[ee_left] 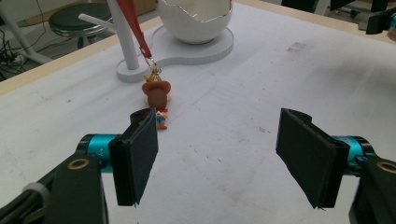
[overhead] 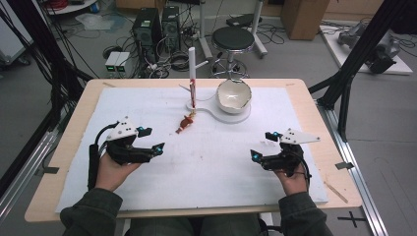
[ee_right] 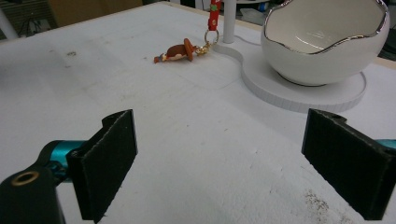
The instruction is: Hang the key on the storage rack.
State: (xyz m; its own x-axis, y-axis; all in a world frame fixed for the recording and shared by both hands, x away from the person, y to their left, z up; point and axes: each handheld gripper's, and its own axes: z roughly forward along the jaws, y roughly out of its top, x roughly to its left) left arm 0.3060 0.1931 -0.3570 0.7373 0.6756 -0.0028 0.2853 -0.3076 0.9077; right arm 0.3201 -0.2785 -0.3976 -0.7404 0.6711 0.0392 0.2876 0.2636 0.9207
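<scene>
Keychain figure (overhead: 186, 123) lies on its side on the white mat (overhead: 221, 162), just in front of the stand (overhead: 192, 73), well apart from both hands. Its red strap (ee_left: 136, 29) runs up the post; a small gold ring (ee_right: 211, 36) links strap to figure. Whether the strap hangs from the stand's peg or merely leans on it, I cannot tell.

Left gripper (overhead: 149, 140) hovers low over the mat, jaws wide apart with nothing between them, pointed toward the figure. Right gripper (overhead: 263, 146) is likewise spread and empty, aimed toward the bowl (overhead: 234, 94) on its white base (overhead: 231, 116).

Handling, as a judgement:
- Figure looks small, light, hard moulded plastic or rubber; no weight concern, but rounded and likely to roll or squirt out of a pinch.
- Strap is soft, limp fabric; it will drape and drag, and may tug the stand if pulled taut.
- Ring and clasp are thin metal, slippery, poor to pinch.
- Bowl looks ceramic with a wavy silver rim, fragile; keep swings clear of it.

Where to hold: across the figure's body, below the hat brim, pads flat on its two broad sides; or the strap just above the ring, flat between the pads. The left gripper is the nearer one.
</scene>
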